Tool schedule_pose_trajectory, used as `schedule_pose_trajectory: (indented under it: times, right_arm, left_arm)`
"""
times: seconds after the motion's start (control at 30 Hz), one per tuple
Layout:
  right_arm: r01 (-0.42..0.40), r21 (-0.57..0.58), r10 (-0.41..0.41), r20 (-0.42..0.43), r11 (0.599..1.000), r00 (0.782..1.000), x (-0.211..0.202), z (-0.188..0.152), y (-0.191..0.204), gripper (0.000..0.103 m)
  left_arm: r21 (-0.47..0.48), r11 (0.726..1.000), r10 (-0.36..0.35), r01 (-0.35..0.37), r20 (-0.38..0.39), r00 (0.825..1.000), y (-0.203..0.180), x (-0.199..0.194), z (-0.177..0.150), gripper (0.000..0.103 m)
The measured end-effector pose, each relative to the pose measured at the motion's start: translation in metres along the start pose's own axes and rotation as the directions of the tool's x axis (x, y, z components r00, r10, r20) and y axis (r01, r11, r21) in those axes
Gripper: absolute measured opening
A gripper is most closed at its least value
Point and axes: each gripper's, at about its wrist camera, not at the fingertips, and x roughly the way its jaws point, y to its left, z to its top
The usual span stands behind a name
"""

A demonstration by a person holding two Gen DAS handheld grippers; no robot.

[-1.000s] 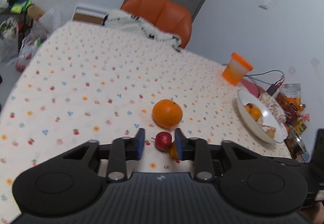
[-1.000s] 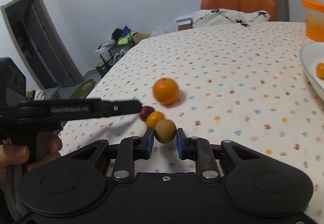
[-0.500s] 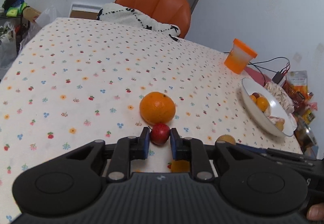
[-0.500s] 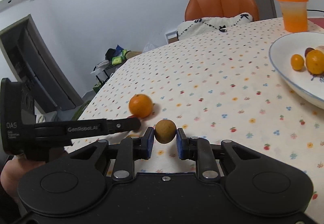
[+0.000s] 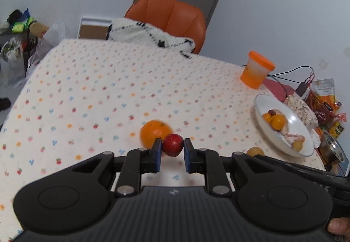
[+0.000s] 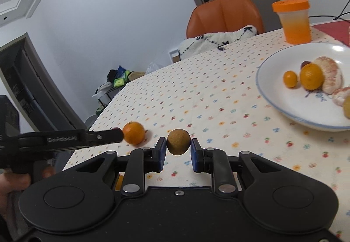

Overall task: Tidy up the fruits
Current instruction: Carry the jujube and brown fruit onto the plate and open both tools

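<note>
Left gripper [image 5: 173, 147] clamps red fruit [image 5: 172, 145]; right gripper [image 6: 178, 145] (above tablecloth) brown fruit [image 6: 178, 141].

Fruit in transit, fruit at rest

A small red fruit [image 5: 172, 145] and a brownish round fruit [image 6: 178, 141] are each pinched aloft (blue pads); a large orange [image 5: 155, 133] lies on the cloth; others fill the white plate [image 6: 273, 97].

Orange [image 5: 155, 133] on table [image 5: 109, 89], left of plate [image 5: 261, 103]; cup [image 5: 256, 72] behind plate.
</note>
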Motion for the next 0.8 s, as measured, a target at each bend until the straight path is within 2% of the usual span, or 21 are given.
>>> schedule_pose_trajectory:
  times: [0.33,0.8]
  right_arm:
    - [0.072,0.022,-0.074,0.078,0.997,0.994,-0.037,0.006,-0.026,0.022]
    - [0.186,0.077,-0.196,0.157,0.98,0.968,-0.087,0.012,-0.07,0.022]
  left_arm:
    - [0.075,0.992,-0.103,0.101,0.015,0.995,-0.06,0.006,0.007,0.019]
    - [0.141,0.964,-0.223,0.225,-0.031,0.974,-0.139,0.039,0.003,0.019]
